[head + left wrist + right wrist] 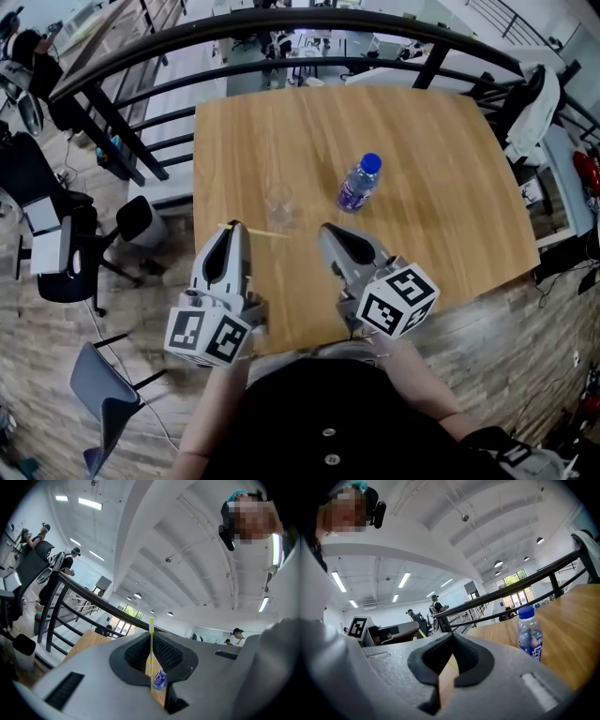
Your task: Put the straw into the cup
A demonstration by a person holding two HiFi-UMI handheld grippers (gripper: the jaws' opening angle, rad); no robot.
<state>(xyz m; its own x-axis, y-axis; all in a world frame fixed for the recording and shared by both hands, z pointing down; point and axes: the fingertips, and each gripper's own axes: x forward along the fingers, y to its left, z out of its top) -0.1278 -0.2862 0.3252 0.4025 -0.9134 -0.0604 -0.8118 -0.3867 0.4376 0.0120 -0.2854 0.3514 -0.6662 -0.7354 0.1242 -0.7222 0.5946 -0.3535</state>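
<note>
left gripper [234, 226] clamped on yellow straw [258, 232], straw poking sideways over table [441, 187]. clear cup [279, 205] upright just beyond straw, not touching. right gripper [327, 229] jaws pinched together, nothing in them. water bottle [359, 183] standing further right.

— What sort of place is this?
— An open-plan office or lab, up on a mezzanine. A black railing [281, 23] curves round the wooden table [441, 187] from nine o'clock to two, and desks [394, 73] on a lower floor show beyond it at twelve.
— Anything else?
— At nine o'clock, swivel chairs [56, 253] on plank flooring [525, 328]. Overhead, strip lights [404, 579]. Farther off, people [436, 604] standing about.
</note>
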